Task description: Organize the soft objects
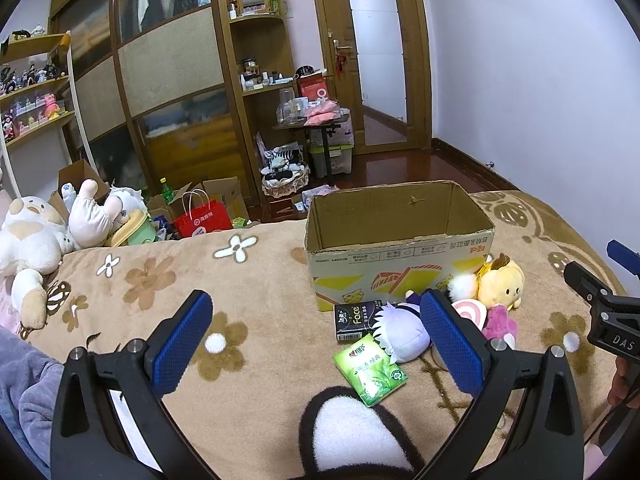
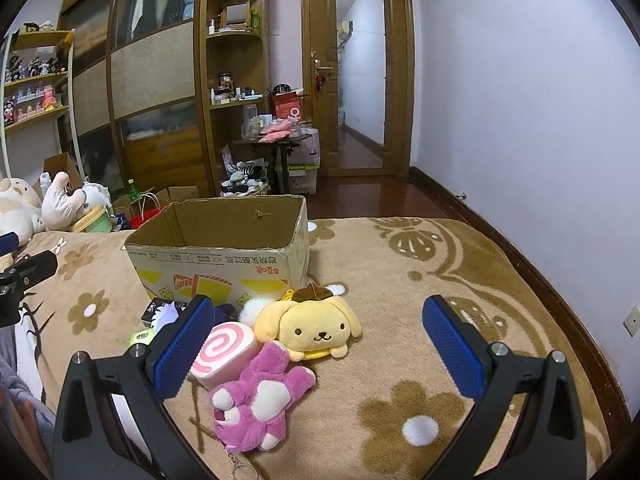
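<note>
An open cardboard box (image 1: 400, 240) (image 2: 216, 240) stands on the flowered brown blanket (image 1: 248, 280). In front of it lie a yellow dog plush (image 2: 316, 328) (image 1: 502, 284), a pink swirl roll (image 2: 224, 350) (image 1: 472, 312), a magenta bear plush (image 2: 256, 404) (image 1: 500, 322), a white-haired doll (image 1: 400, 336), a green tissue pack (image 1: 370, 372) and a black tissue pack (image 1: 356, 320). My left gripper (image 1: 316, 340) is open above the blanket, the doll just inside its right finger. My right gripper (image 2: 316, 346) is open over the plush toys, holding nothing.
Large white plush toys (image 1: 28, 232) lie at the bed's left edge. Beyond the bed are a red paper bag (image 1: 202, 218), cartons, a wardrobe, shelves and a door. A black-and-white plush patch (image 1: 352, 432) lies right under the left gripper. A grey sleeve (image 1: 24, 392) shows at lower left.
</note>
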{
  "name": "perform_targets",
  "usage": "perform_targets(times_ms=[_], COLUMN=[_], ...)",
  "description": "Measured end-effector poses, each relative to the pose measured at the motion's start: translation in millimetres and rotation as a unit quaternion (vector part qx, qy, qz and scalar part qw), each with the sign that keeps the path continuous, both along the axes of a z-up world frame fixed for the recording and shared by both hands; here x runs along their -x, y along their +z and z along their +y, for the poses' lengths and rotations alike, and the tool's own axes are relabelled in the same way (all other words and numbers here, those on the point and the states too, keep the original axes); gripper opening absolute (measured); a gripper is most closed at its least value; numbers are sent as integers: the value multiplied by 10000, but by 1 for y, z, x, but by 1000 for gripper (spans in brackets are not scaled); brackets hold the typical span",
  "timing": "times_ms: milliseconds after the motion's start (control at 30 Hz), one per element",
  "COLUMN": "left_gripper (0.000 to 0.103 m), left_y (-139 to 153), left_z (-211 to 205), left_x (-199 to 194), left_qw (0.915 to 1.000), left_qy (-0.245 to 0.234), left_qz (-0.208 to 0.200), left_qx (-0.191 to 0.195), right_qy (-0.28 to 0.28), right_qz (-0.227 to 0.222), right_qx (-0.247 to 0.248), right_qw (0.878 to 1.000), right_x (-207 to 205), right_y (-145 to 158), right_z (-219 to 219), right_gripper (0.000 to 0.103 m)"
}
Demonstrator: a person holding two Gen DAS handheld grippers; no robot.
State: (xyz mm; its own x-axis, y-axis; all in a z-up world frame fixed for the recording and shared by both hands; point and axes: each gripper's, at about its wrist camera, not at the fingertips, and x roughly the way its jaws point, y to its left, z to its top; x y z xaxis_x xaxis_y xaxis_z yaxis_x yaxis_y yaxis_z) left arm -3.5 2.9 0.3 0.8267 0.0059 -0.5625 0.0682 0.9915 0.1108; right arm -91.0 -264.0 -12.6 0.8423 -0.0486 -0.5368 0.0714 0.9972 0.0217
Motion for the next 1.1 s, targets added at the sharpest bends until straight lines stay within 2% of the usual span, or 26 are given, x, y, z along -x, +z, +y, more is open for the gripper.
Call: perform_targets(times_ms=[667,867,1033,1100], left_gripper=[102,102,102,102], left_y=[0,-9,-21,-28], left_z=[-2,3,8,8], left_x=[0,-13,-33,-46], left_qw=[9999,9982,9937,9907], left_qy=[-48,-5,132,266], left_qz=[83,594,1076,1310], left_qx=[-37,79,281,242], right_qy=[4,-35,42,71], right_qz=[-28,90,239,229], right_qx=[26,64,-17,-159], right_qw=[10000,9999,9997,9996], right_x=[3,0,-4,-8], right_y=[2,1,-2,-3], right_z=[-1,-2,0,-1], right_gripper=[103,103,103,103])
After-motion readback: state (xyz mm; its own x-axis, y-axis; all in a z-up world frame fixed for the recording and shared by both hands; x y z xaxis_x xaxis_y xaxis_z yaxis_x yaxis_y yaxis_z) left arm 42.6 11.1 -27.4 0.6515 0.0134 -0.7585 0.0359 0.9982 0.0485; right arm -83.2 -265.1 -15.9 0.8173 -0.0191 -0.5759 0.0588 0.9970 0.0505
